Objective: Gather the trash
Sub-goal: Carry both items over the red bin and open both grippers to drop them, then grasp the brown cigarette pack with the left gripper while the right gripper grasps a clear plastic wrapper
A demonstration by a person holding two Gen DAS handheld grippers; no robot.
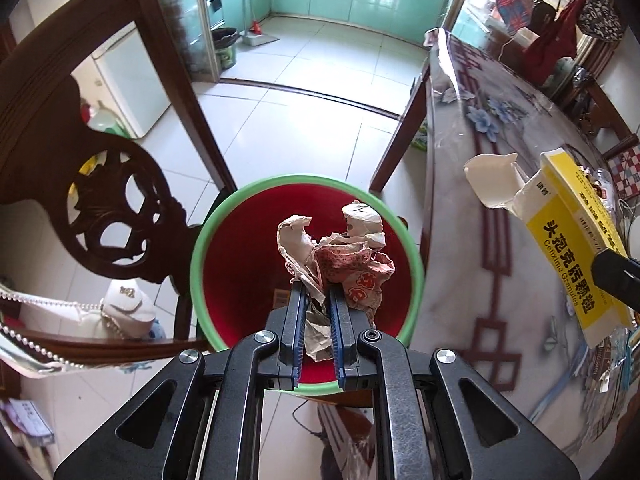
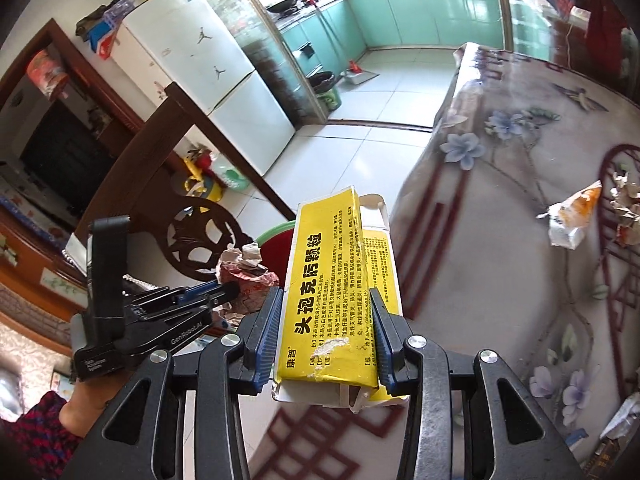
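My left gripper (image 1: 318,286) is shut on a crumpled paper wrapper (image 1: 340,252) with red print, held right over the mouth of a red bin with a green rim (image 1: 208,224). In the right wrist view that same left gripper (image 2: 234,288) and crumpled wrapper (image 2: 248,266) sit at the left, above the bin (image 2: 276,236). My right gripper (image 2: 326,294) is shut on a yellow medicine box (image 2: 340,280) with a torn white flap, held at the table's edge. The yellow box (image 1: 572,240) also shows at the right of the left wrist view.
A dark carved wooden chair (image 1: 100,184) stands left of the bin. The table (image 2: 500,260) with its flowered glossy cover carries more scraps, among them an orange-white wrapper (image 2: 572,216) and crumpled paper (image 2: 624,200). A white fridge (image 2: 208,88) and tiled floor (image 1: 304,92) lie beyond.
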